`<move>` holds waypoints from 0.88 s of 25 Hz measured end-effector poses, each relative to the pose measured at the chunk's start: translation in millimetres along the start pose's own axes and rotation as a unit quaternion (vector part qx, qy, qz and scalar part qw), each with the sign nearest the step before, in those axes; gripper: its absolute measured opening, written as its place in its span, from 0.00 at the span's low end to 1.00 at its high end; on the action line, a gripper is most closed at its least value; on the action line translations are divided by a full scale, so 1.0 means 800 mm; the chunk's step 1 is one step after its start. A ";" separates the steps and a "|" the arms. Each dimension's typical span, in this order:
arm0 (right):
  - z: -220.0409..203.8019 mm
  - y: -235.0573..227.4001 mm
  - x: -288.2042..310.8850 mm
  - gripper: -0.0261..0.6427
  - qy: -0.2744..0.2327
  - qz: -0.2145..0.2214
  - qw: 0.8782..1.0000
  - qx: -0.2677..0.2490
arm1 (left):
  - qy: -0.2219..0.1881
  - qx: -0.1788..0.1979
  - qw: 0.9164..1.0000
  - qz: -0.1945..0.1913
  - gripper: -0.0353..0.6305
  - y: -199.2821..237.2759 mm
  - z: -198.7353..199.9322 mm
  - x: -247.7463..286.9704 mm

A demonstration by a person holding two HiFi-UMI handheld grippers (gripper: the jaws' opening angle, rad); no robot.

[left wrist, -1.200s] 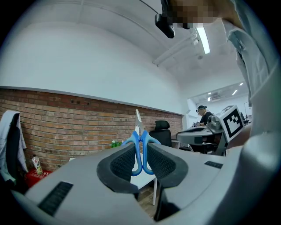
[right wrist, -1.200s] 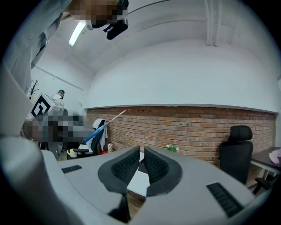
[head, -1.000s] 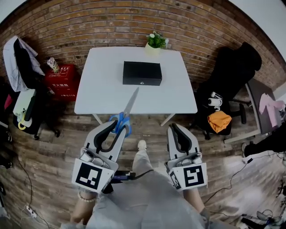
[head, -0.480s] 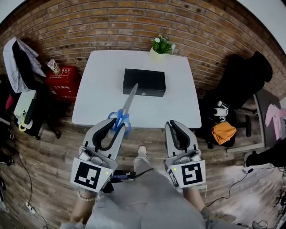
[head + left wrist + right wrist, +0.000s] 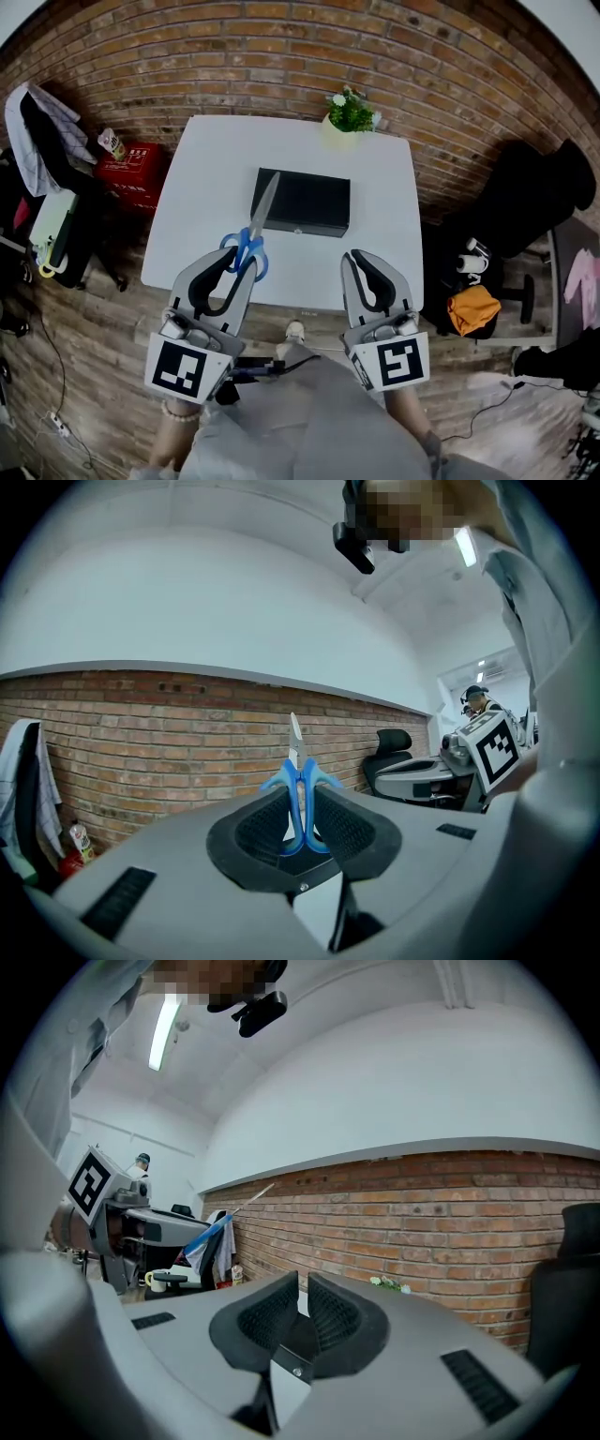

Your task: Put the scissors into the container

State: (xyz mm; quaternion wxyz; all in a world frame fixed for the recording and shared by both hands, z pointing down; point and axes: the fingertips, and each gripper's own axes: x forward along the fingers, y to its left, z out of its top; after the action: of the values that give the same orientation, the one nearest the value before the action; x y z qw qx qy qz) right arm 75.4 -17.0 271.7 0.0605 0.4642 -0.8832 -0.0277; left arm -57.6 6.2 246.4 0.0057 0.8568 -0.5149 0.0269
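– Head view: what has just changed?

– The white counter (image 5: 202, 178) and the black box (image 5: 302, 202) on it have come nearer over the last second. The tip of the scissors (image 5: 251, 239) fell short of the box before. Now it overlaps the box's left end in this view.

– What does that mean for the task?

– I judge that the scissors are being carried towards the box and have yet to go in. From here the box top looks flat and dark. I cannot tell whether it is open.

– Where are the scissors, and how do they look?

– They are in the air, clamped in the left hand-held gripper (image 5: 234, 267). Its jaws press on the two blue handle loops. The long silver blades are closed and point forward, away from the person.

– And the other hand?

– The right hand-held gripper (image 5: 370, 267) hangs beside the left one over the counter's near edge. Its jaws are nearly together, with nothing between them.
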 end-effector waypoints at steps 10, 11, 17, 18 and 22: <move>0.009 -0.064 0.079 0.13 0.010 0.054 0.999 0.001 | 0.004 0.007 0.999 0.052 0.20 0.039 0.025 0.088; 0.008 -0.065 0.083 0.13 0.012 0.058 0.998 -0.001 | 0.005 0.007 0.998 0.056 0.20 0.042 0.025 0.092; 0.015 -0.073 0.101 0.13 -0.008 0.062 0.998 -0.007 | 0.008 -0.001 0.998 0.064 0.20 0.053 0.024 0.110; 0.014 -0.075 0.103 0.13 -0.006 0.063 0.998 -0.008 | 0.008 -0.001 0.998 0.064 0.20 0.055 0.025 0.114; 0.003 -0.074 0.105 0.13 0.006 0.059 0.998 -0.008 | 0.006 0.003 0.998 0.059 0.20 0.057 0.023 0.118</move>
State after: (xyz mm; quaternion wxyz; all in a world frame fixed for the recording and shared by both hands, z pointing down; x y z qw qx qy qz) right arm 76.0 -119.9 270.0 0.0704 0.4112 -0.9084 -0.0282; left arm -53.1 -99.7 232.1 0.0044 0.8248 -0.5644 0.0338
